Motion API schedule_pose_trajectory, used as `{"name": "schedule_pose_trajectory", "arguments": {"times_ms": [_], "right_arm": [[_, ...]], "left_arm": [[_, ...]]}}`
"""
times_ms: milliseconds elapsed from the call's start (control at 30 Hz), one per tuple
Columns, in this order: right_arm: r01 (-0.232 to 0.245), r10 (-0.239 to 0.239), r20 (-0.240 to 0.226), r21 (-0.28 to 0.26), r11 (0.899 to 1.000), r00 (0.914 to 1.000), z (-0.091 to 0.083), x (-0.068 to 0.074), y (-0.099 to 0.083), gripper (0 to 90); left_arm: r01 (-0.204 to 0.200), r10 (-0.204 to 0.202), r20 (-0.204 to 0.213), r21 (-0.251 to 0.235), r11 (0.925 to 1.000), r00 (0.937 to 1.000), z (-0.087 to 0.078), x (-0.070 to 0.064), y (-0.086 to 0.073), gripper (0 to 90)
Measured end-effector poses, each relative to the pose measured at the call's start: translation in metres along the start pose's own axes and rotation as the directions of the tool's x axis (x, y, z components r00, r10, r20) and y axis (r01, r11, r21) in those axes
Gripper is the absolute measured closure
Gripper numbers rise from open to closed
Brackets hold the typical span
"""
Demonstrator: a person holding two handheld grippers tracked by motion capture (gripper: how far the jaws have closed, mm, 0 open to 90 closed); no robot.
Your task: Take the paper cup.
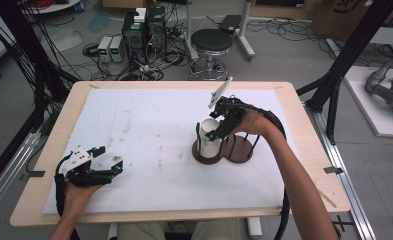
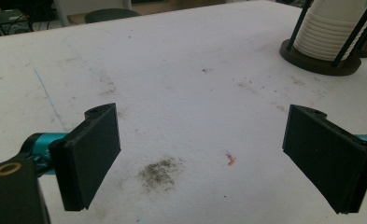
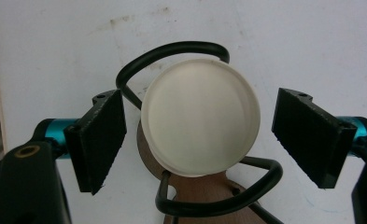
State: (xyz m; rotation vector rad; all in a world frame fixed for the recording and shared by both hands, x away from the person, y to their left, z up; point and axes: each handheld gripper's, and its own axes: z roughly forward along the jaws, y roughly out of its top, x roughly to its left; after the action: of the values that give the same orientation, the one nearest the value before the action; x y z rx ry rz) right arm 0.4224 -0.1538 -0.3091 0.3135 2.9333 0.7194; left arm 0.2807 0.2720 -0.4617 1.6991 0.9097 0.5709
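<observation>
High view first: we see the right gripper (image 1: 215,120) poised over the stack of cups (image 1: 209,140), which stands upside down in the left ring of a dark wooden holder (image 1: 224,152) near the middle of the table (image 1: 149,125). From the right gripper view, our jaws stand wide apart on either side of the top cup (image 3: 200,121), not touching it, so we judge that no cup has been gripped or lifted yet; closing on it and drawing it up between the black rods (image 3: 172,53) is all still to do. The left gripper (image 1: 101,165) rests low at the table's near left, well apart from the holder, jaws apart and empty. How many cups are stacked we cannot count, and the holder's second ring is mostly hidden behind our right hand.
</observation>
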Motion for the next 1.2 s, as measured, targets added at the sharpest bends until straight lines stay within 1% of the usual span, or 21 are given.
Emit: {"name": "schedule_pose_trajectory", "arguments": {"times_ms": [233,333,433,533,800,900,1067,1200], "right_arm": [[0.021,-0.021,0.004,0.062,0.998,0.9998,0.009,0.002,0.002,18.6],[0.019,-0.019,0.008,0.07,0.997,0.9998,0.012,0.001,0.002,19.0],[0.022,-0.022,0.0,0.074,0.997,0.9998,0.011,0.001,0.002,31.3],[0.016,-0.016,0.002,0.08,0.997,0.9999,0.011,0.001,0.002,32.6],[0.015,-0.014,-0.005,0.073,0.997,0.9999,0.009,0.0,0.002,33.8],[0.018,-0.018,-0.003,0.058,0.998,0.9998,0.008,-0.001,0.002,34.3],[0.004,-0.004,-0.004,0.035,0.999,1.0,0.0,-0.001,0.001,34.7],[0.003,-0.003,0.006,0.016,1.0,1.0,-0.012,0.001,0.004,35.8]], "left_arm": [[-0.001,0.001,-0.001,0.001,1.0,1.0,0.0,0.0,0.0,11.0],[0.0,0.0,-0.001,0.0,1.0,1.0,0.0,0.0,0.0,11.1],[0.002,-0.002,-0.001,0.003,1.0,1.0,0.0,0.0,0.0,11.1],[0.0,0.0,-0.001,0.005,1.0,1.0,0.0,0.0,0.0,11.0],[-0.001,0.001,-0.001,0.008,1.0,1.0,0.001,0.0,0.0,11.1],[0.004,-0.004,-0.003,0.008,1.0,1.0,0.001,0.0,0.0,11.1],[0.004,-0.004,-0.003,0.011,0.9999,1.0,0.001,0.0,0.0,11.1],[0.003,-0.003,-0.003,0.01,0.9999,1.0,0.001,0.0,0.0,11.1]]}}
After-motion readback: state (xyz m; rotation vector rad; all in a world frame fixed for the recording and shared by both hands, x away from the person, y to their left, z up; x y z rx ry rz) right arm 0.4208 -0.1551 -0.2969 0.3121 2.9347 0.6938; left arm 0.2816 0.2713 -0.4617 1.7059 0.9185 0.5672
